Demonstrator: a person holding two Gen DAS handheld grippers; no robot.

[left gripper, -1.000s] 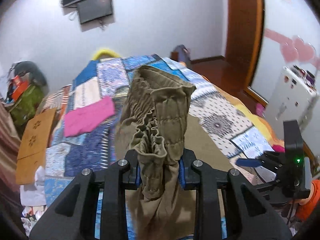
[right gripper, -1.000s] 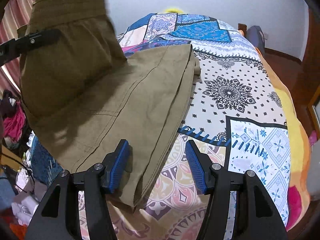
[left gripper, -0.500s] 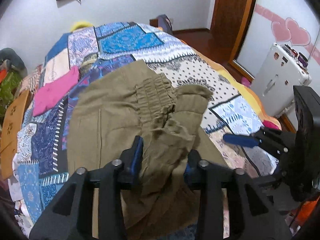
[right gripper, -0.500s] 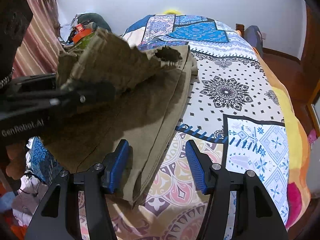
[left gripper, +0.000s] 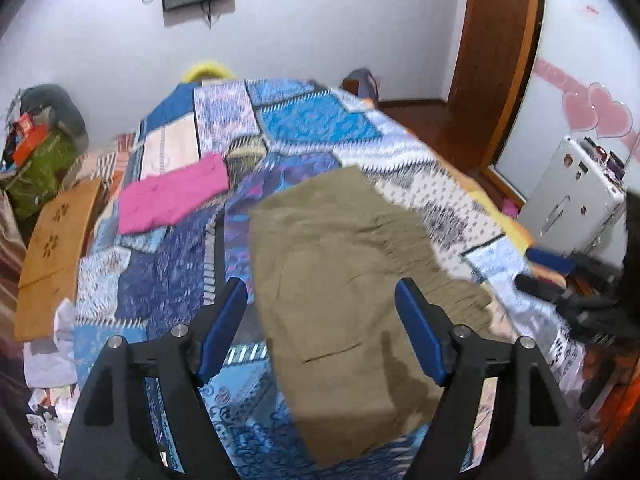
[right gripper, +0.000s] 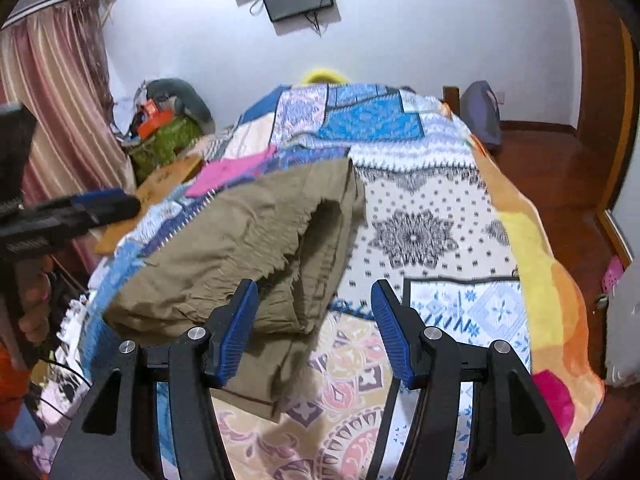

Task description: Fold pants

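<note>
Khaki pants point(left gripper: 340, 260) lie folded over on the patchwork bed quilt point(left gripper: 312, 120). In the right wrist view the pants point(right gripper: 240, 248) show a doubled layer with the gathered waistband edge on top. My left gripper point(left gripper: 320, 292) hovers above the pants, its jaws opening wide, and the blue pads touch no cloth. My right gripper point(right gripper: 315, 292) stands open over the pants' right edge with nothing pressed between its pads. Each gripper shows in the other's view: the right gripper point(left gripper: 560, 272) at the right edge, the left gripper point(right gripper: 100, 208) at the left.
A pink garment point(left gripper: 172, 196) lies folded on the quilt beyond the pants. A wooden board point(left gripper: 56, 240) and a clutter pile sit off the bed's left side. A white case point(left gripper: 572, 196) stands to the right, and a striped curtain point(right gripper: 52, 100) hangs at the left.
My left gripper let go of the bunched waistband and its jaws spread. The pants dropped flat onto the quilt, folded over. My right gripper rose a little and stayed open.
</note>
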